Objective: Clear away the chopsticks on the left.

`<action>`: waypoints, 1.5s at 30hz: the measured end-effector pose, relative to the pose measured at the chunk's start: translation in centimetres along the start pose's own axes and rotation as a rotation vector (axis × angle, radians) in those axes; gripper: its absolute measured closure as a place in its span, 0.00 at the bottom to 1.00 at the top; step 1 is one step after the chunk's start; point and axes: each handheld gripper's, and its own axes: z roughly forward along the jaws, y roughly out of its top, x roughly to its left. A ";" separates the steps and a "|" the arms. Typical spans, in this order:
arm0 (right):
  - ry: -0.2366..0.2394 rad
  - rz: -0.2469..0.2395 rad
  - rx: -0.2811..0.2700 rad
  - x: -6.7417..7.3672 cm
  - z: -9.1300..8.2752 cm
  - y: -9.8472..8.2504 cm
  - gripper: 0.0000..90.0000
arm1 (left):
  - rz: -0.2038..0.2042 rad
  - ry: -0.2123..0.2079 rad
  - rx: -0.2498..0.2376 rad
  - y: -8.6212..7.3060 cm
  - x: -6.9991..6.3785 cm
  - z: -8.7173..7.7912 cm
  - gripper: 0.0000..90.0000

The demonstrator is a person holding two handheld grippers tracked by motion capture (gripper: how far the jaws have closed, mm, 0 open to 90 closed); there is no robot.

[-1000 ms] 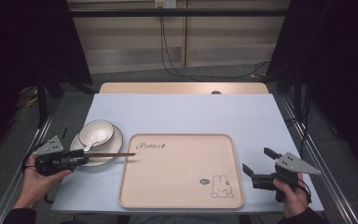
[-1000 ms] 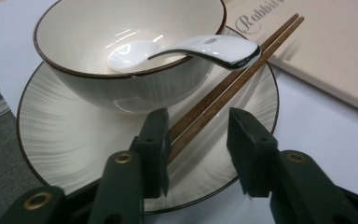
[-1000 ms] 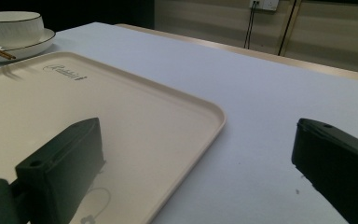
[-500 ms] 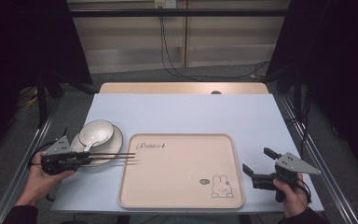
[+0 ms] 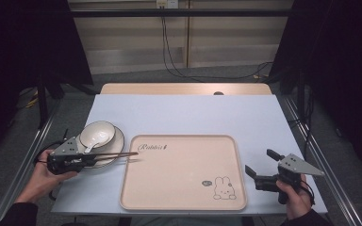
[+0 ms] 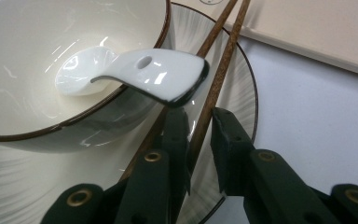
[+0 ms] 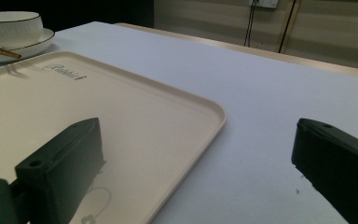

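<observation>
Chopsticks shifted left — brown, slender pair.

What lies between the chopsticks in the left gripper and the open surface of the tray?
Nothing visible. The left gripper holds the chopsticks with tips already over the tray's left rim; the tray surface is bare. The bowl sits behind them.

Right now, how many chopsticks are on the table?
2, side by side. One chopstick sits between the left tool's jaws; the other chopstick runs just beside it. Both cross the plate, tips over the tray.
</observation>
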 end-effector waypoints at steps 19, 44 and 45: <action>-0.001 0.007 -0.001 0.0 0.0 0.0 0.02 | -0.097 -0.081 0.032 0.8 0.0 0.2 0.94; 0.005 0.000 -0.007 0.0 0.0 0.1 0.02 | -0.340 -0.098 -0.095 2.6 -4.1 -1.7 0.94; 0.010 0.001 -0.009 0.0 0.0 0.1 0.02 | -0.342 -0.101 -0.099 2.8 -4.2 -1.7 0.94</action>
